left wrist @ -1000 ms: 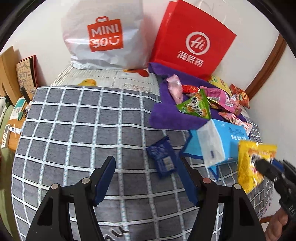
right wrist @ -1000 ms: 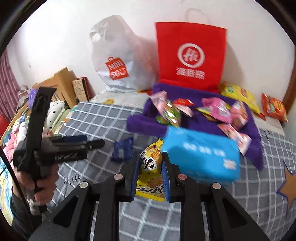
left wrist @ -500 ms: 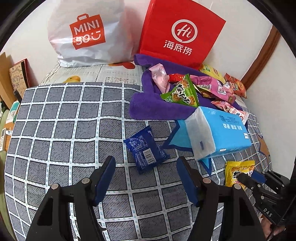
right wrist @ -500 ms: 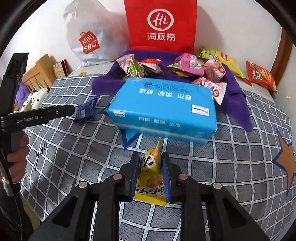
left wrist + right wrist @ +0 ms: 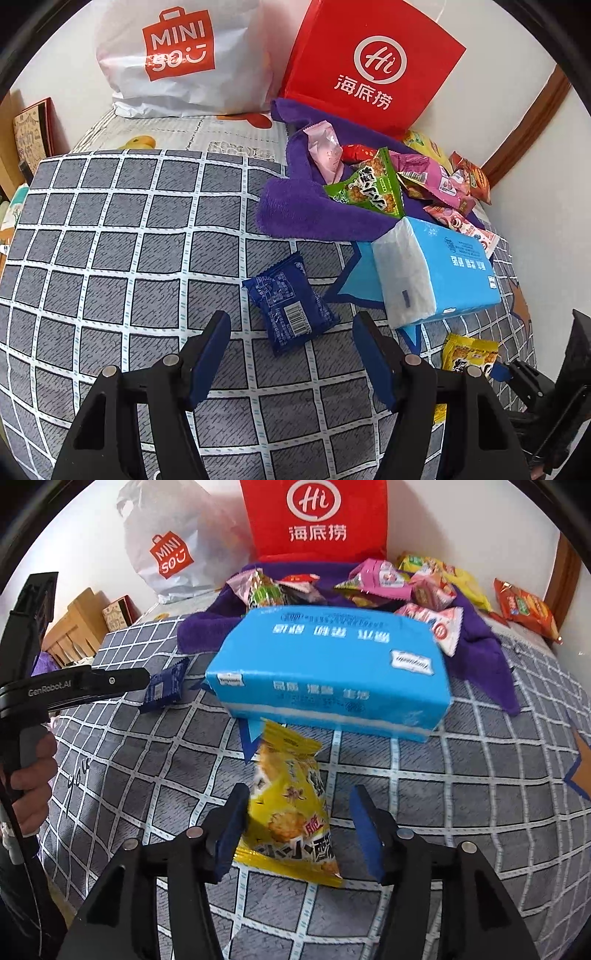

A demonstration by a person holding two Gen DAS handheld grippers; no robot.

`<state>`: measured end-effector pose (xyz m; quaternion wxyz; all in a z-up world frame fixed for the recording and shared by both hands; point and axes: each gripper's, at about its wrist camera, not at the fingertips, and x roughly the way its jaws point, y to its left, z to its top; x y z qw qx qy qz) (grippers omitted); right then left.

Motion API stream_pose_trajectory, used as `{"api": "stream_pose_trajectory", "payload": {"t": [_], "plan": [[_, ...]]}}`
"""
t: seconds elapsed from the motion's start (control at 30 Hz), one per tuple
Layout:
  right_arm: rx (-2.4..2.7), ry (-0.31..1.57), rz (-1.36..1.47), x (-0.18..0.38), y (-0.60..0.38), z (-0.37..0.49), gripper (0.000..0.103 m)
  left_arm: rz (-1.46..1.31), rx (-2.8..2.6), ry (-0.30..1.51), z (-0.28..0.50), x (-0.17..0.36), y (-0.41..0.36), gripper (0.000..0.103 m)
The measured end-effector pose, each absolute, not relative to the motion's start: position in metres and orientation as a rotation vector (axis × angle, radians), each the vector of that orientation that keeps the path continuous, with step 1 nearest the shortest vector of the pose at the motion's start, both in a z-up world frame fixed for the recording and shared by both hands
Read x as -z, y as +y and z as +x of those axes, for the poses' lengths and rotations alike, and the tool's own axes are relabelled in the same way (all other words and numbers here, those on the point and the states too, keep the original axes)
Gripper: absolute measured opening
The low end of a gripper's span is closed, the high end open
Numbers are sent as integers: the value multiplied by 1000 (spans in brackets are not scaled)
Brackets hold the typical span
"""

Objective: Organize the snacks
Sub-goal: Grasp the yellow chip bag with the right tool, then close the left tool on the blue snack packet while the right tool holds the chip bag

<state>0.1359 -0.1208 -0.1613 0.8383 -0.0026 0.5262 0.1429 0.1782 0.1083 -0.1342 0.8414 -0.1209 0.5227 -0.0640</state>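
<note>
Left wrist view: left gripper [image 5: 291, 354] hangs over the grey checked bedspread [image 5: 110, 258], jaws apart w/ nothing between them. A dark blue snack packet [image 5: 290, 308] lies flat just ahead of the fingertips, barcode side up. To its right, the light blue tissue pack [image 5: 436, 273]. Behind that, a purple towel [image 5: 295, 206] piled w/ snacks, a green packet [image 5: 369, 186] on top. White shopping bag [image 5: 177, 55] and red paper bag [image 5: 373, 70] stand at the wall. Bottom right, the yellow snack bag [image 5: 469, 356] lies on the bedspread at the right gripper's tips.

Right wrist view: right gripper [image 5: 295, 830], jaws just been opening, now spread wide. Yellow snack bag [image 5: 290, 808] sits between them on the bedspread, the left pad [image 5: 231, 830] touching its edge, right pad clear of it; not squeezed. Tissue pack [image 5: 332, 668] just beyond it. Left gripper [image 5: 110, 681] at far left, a hand [image 5: 31, 775] on its handle, blue packet [image 5: 166, 685] beside its tip.
</note>
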Motion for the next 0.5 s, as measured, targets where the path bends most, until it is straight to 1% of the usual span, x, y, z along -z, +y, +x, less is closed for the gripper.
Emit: {"api": "stream_pose_trajectory", "payload": {"t": [0.2, 0.5], "plan": [[-321, 1149, -16, 177, -116, 141, 60, -258, 130, 1118, 187, 145, 104, 66], [-351, 1138, -5, 176, -127, 139, 60, -195, 69, 1133, 205, 161, 87, 65]]}}
